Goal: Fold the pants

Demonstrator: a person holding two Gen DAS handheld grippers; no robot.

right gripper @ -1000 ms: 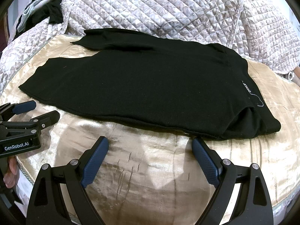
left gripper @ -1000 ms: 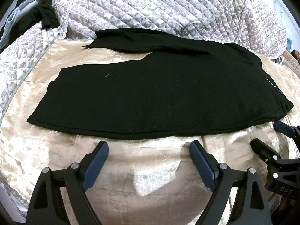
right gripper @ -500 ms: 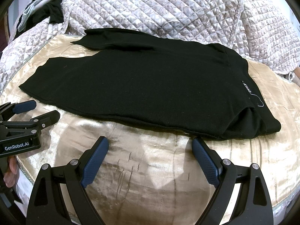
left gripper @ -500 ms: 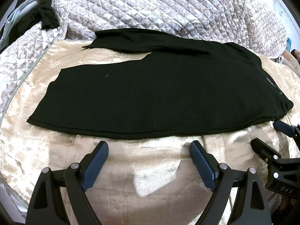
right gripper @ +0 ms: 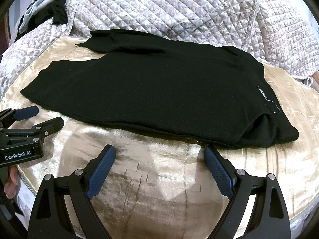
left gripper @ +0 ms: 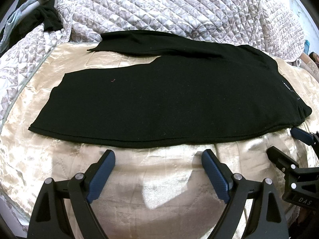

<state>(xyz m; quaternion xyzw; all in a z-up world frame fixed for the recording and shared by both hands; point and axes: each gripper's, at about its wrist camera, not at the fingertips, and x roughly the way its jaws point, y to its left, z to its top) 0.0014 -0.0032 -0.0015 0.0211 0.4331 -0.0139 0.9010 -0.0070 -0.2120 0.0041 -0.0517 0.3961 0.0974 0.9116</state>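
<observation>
Black pants (left gripper: pixel 163 99) (right gripper: pixel 151 91) lie flat on a gold satin cover, one leg stacked over the other, hems to the left, waistband with a small white label (right gripper: pixel 264 96) to the right. The lower leg pokes out at the back left. My left gripper (left gripper: pixel 158 159) hovers open just short of the near edge, mid-leg, holding nothing. Open as well, my right gripper (right gripper: pixel 159 155) stands before the near edge close to the waistband and is empty. Each gripper shows at the side of the other's view: the right gripper (left gripper: pixel 287 145), the left gripper (right gripper: pixel 37 115).
The gold satin cover (left gripper: pixel 151 183) (right gripper: pixel 179 179) spreads over a bed. A quilted grey-white floral bedspread (left gripper: pixel 169 10) (right gripper: pixel 169 8) is heaped behind the pants. Dark and pale clothes (left gripper: pixel 39 18) (right gripper: pixel 49 10) sit at the far left corner. A hand (right gripper: pixel 12 181) holds the left gripper.
</observation>
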